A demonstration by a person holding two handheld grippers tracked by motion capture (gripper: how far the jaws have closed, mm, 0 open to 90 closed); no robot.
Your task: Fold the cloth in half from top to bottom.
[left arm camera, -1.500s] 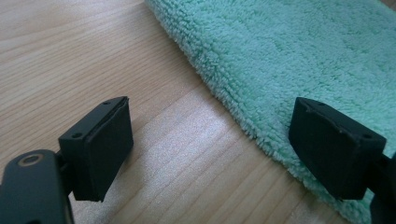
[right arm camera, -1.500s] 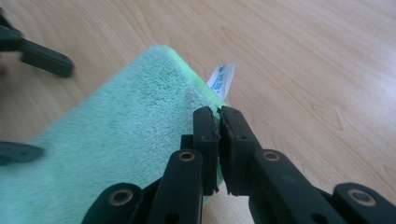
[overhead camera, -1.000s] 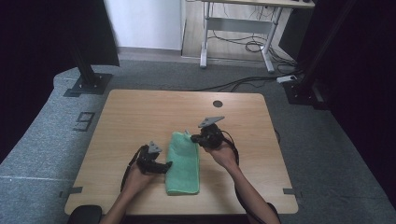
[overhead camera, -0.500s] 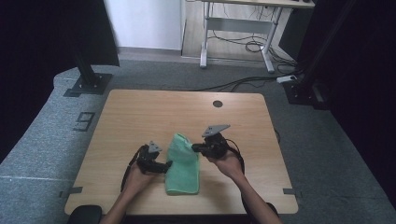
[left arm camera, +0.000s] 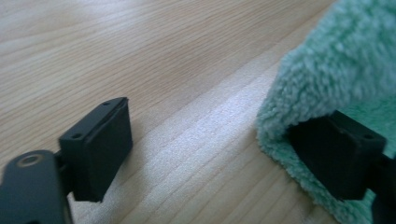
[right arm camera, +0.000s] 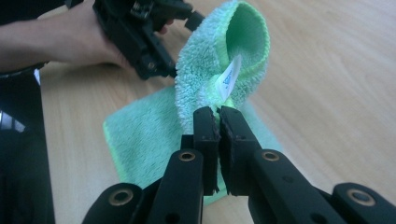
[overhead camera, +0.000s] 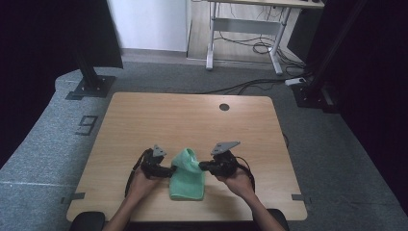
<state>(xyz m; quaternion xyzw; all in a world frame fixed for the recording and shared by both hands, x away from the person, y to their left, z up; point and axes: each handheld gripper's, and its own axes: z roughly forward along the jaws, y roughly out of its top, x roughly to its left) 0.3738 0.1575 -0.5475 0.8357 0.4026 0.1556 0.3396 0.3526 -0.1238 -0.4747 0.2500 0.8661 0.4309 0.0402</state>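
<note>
You have one green towel (overhead camera: 186,178) on the wooden table (overhead camera: 192,120), near the edge closest to you, between your two hands. It is soft and fluffy. Part of it lies flat, and the far end is lifted and curled over into a loop.

Your right gripper (right arm camera: 219,119) has its two jaws pressed together on the towel. They pinch the lifted edge, right by a small white tag (right arm camera: 229,78) sewn into it. The towel hangs from that pinch and bends round like a little tunnel.

Your left gripper (left arm camera: 224,140) has its jaws wide apart. In the left gripper view one jaw sits over the bare wood and the other jaw is tucked under the fluffy edge of the towel. Nothing is squeezed between them. The jaws have just closed a tiny bit, but bare wood shows in most of the gap between them.

In the high view, your left gripper (overhead camera: 156,166) is just beside the towel on one side and your right gripper (overhead camera: 219,166) is just beside it on the other.

Now count: one towel, one tag, one table, two grippers, two hands. There are no boxes, bowls or baskets on the table. One small dark round hole (overhead camera: 224,107) sits in the far part of the tabletop.
</note>
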